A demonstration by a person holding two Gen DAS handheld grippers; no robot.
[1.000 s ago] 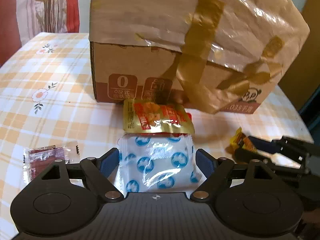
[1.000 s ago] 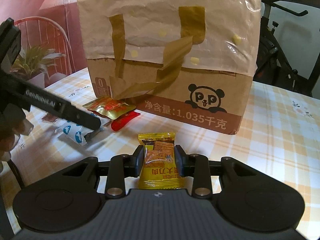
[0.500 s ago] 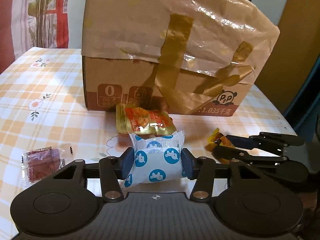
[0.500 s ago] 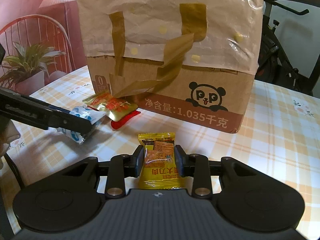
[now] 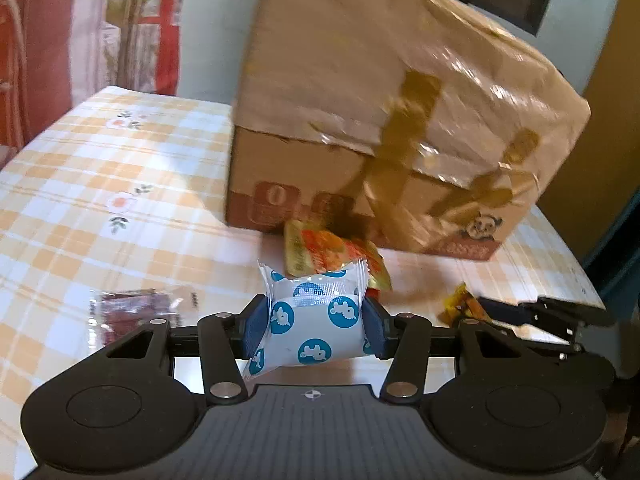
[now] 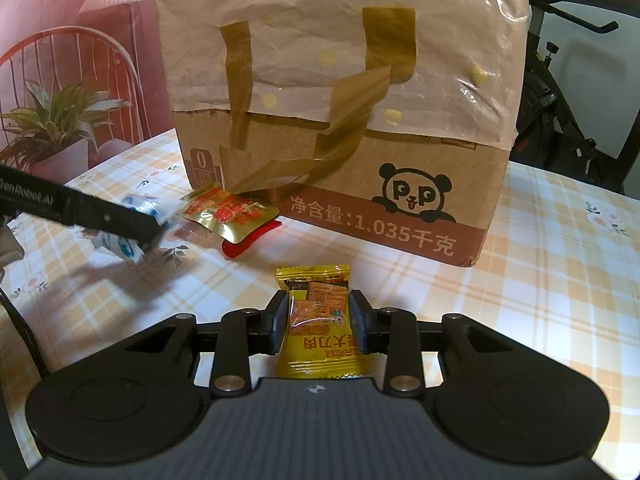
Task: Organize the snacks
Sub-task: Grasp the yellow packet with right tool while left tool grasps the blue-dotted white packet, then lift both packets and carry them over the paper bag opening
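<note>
My left gripper is shut on a white snack packet with blue dots, lifted just off the checked tablecloth. Beyond it a gold and orange packet lies against the foot of the cardboard box. My right gripper is shut on a yellow snack packet, held low in front of the box. In the right wrist view the left gripper shows at the left edge with the white packet, next to the gold packet and a red packet under it.
A dark red sachet lies on the tablecloth to the left. The tall taped box fills the back of the table. An exercise bike stands behind the table on the right, a potted plant on the left.
My left gripper closed on the white dotted packet and lifted it up off the cloth, away from the gold packet. The right gripper kept still with its yellow packet.
</note>
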